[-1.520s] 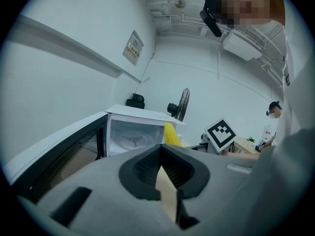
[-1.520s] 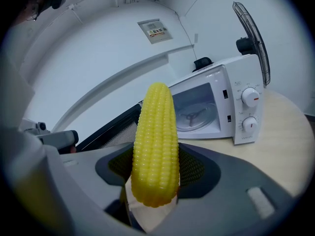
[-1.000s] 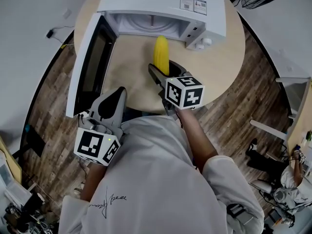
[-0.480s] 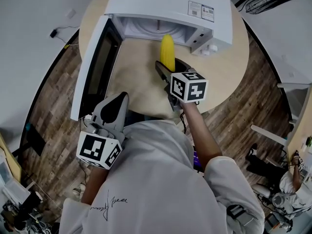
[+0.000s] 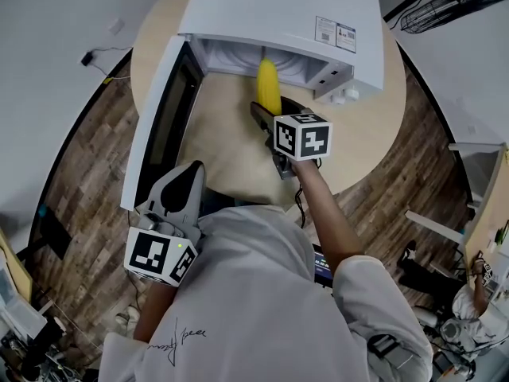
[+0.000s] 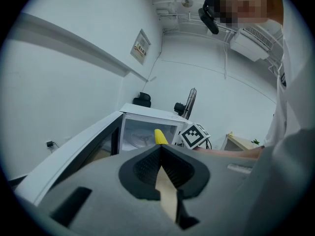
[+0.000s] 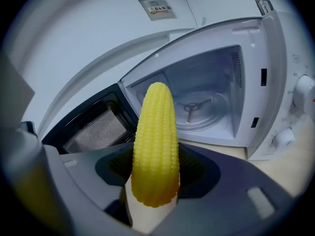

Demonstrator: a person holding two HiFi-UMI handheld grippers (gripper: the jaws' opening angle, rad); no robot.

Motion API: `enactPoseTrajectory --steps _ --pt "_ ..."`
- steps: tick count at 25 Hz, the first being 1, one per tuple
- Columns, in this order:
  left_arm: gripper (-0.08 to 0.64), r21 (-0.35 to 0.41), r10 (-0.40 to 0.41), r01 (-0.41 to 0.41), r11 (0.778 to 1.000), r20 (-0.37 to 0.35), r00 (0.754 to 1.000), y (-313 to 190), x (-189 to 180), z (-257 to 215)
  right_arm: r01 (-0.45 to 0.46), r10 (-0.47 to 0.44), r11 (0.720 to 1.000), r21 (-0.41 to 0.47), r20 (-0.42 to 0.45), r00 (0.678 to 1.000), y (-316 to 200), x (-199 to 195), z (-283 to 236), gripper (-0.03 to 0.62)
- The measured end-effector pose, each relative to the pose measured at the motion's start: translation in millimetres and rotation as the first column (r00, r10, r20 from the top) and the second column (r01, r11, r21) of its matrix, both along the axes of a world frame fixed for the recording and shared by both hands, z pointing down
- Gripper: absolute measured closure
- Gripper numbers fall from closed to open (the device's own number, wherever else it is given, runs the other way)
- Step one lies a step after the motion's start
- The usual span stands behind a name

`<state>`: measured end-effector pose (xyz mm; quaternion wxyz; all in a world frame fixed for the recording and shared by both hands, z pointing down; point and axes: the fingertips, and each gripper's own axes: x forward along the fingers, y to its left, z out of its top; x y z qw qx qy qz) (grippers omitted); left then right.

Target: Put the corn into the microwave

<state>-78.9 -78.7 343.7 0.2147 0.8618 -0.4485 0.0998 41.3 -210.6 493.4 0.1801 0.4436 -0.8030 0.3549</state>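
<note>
A yellow corn cob point(image 7: 155, 149) sits clamped between the jaws of my right gripper point(image 7: 153, 173), its tip aimed at the open white microwave point(image 7: 211, 102). From the head view the corn point(image 5: 268, 87) reaches the edge of the microwave's point(image 5: 270, 14) cavity, with the right gripper point(image 5: 270, 114) just behind it over the round table point(image 5: 370, 126). The microwave door point(image 5: 163, 118) stands swung out to the left. My left gripper point(image 5: 184, 183) hangs back near the table's front edge beside the door, jaws shut and empty point(image 6: 160, 163); the corn tip point(image 6: 160, 136) shows beyond them.
Inside the microwave the turntable hub point(image 7: 197, 106) is bare. Control knobs point(image 7: 302, 90) line the microwave's right side. Wood floor point(image 5: 398, 189) surrounds the table. A second person point(image 5: 477, 293) sits at the far right by a desk.
My right gripper has carried the corn forward, so its tip now reaches the microwave's opening. The left gripper has shifted only slightly near the door.
</note>
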Motion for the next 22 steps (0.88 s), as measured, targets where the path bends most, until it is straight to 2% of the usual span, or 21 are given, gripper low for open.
enactPoseTrajectory --steps 8,13,16,19,22 --pt "0.568 0.004 0.027 -0.027 1.000 -0.013 1.000 -9.5 -6.8 -3.2 0.017 -0.019 1.000 -0.024 -0.069 0.997 -26.1 -3.9 13.4 0.333" --pt "0.568 0.001 0.004 -0.004 1.000 -0.016 1.000 -17.1 -12.8 -3.5 0.038 -0.043 0.998 -0.045 -0.120 0.992 -37.8 -3.9 22.9 0.333" --pt "0.568 -0.001 0.004 -0.004 1.000 -0.024 1.000 -18.3 -14.4 -2.9 0.060 -0.067 0.997 -0.049 -0.160 0.985 -46.0 -2.1 26.1 0.333" --pt "0.568 0.021 -0.015 0.014 1.000 0.006 1.000 -18.7 -19.6 -4.1 0.074 -0.081 0.996 -0.040 -0.210 0.974 -56.3 3.6 25.8 0.333" --pt "0.568 0.022 -0.023 0.023 0.999 0.006 1.000 -17.6 -22.4 -4.4 0.089 -0.098 0.995 -0.046 -0.258 0.961 -62.9 10.0 27.0 0.333"
